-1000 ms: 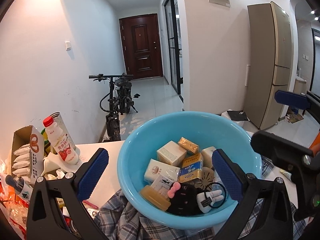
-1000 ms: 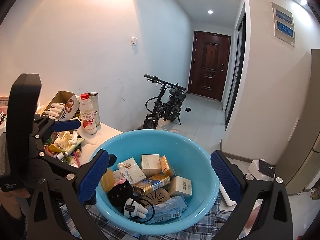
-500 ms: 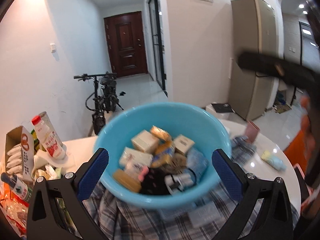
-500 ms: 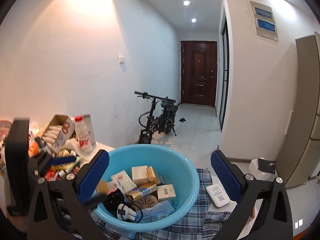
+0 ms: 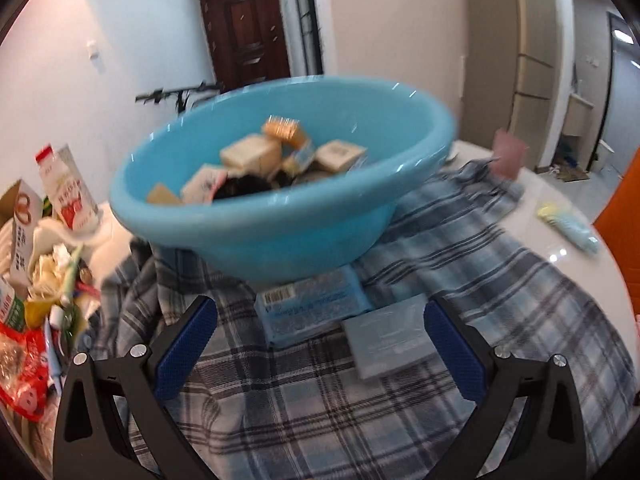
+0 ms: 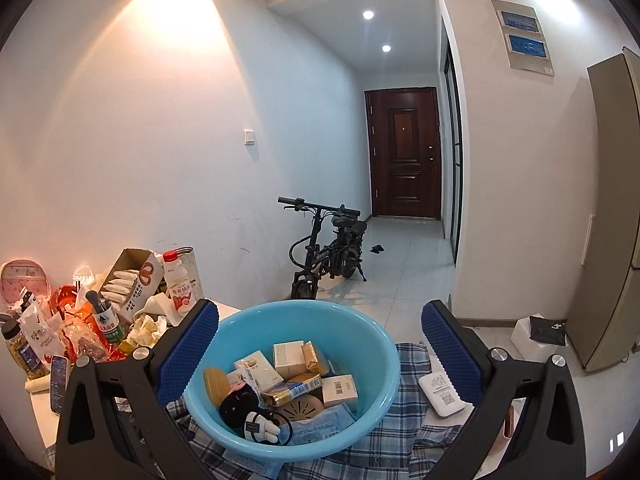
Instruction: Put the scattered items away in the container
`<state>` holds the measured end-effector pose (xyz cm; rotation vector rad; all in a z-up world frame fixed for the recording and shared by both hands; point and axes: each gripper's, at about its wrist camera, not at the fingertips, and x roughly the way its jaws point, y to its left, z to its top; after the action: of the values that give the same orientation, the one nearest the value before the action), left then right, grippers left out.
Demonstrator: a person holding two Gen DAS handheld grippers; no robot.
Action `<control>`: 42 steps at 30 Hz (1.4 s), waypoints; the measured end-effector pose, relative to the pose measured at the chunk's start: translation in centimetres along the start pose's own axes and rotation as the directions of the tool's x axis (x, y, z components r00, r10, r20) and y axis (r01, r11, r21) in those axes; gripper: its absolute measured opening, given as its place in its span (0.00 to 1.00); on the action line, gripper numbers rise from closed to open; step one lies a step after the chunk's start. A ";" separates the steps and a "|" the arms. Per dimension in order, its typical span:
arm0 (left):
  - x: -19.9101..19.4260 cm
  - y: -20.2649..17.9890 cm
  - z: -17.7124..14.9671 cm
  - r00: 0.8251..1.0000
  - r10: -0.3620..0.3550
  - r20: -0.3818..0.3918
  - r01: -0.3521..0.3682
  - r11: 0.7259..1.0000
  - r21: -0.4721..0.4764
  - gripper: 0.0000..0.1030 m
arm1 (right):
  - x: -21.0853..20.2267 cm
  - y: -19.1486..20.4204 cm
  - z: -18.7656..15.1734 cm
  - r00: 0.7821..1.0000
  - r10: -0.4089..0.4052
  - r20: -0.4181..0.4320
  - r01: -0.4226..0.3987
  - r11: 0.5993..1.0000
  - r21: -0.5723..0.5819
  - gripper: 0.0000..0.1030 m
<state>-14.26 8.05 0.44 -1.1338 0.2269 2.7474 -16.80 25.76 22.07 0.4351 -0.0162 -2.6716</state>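
Both our left tool and right tool gape wide, empty. The basin holds boxes; only barcodes show, brand lettering unreadable.

Ahead of the right gripper, white walls flank a tiled hallway floor. A bicycle stands before a dark door. Ceiling spotlights glow overhead.
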 end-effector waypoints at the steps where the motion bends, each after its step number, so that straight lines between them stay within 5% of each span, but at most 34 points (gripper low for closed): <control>1: 0.4 0.3 0.0 1.000 -0.007 -0.005 0.007 1.000 -0.020 1.00 | 0.0 -0.3 0.0 1.000 0.005 -0.001 -0.005 1.000 0.010 1.00; 8: 3.9 1.9 0.0 0.998 -0.028 -0.064 0.020 0.992 -0.126 1.00 | -0.6 -1.3 0.0 0.992 0.118 0.036 -0.121 0.990 0.077 1.00; 18: 5.5 3.4 -0.9 0.988 -0.118 -0.103 0.093 0.972 -0.217 1.00 | 0.6 -0.5 -0.3 0.995 0.105 -0.003 -0.104 0.993 0.057 1.00; 22: 5.2 3.4 -1.0 0.988 -0.116 -0.102 0.091 0.972 -0.216 0.97 | 0.8 -0.2 -0.4 0.994 0.109 -0.004 -0.108 0.993 0.048 1.00; 26: 4.8 3.0 -1.1 0.991 -0.105 -0.089 0.088 0.979 -0.181 0.76 | 0.8 0.2 -0.4 0.994 0.109 -0.007 -0.109 0.993 0.037 1.00; 42: 0.6 2.2 -0.7 0.982 -0.183 -0.043 0.177 0.978 -0.109 0.75 | 0.4 0.2 -0.3 0.997 0.079 0.000 -0.079 0.997 0.028 1.00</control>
<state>-14.70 5.82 -0.30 -1.1900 -0.0142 2.5990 -16.96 25.42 21.72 0.4351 -0.0688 -2.5967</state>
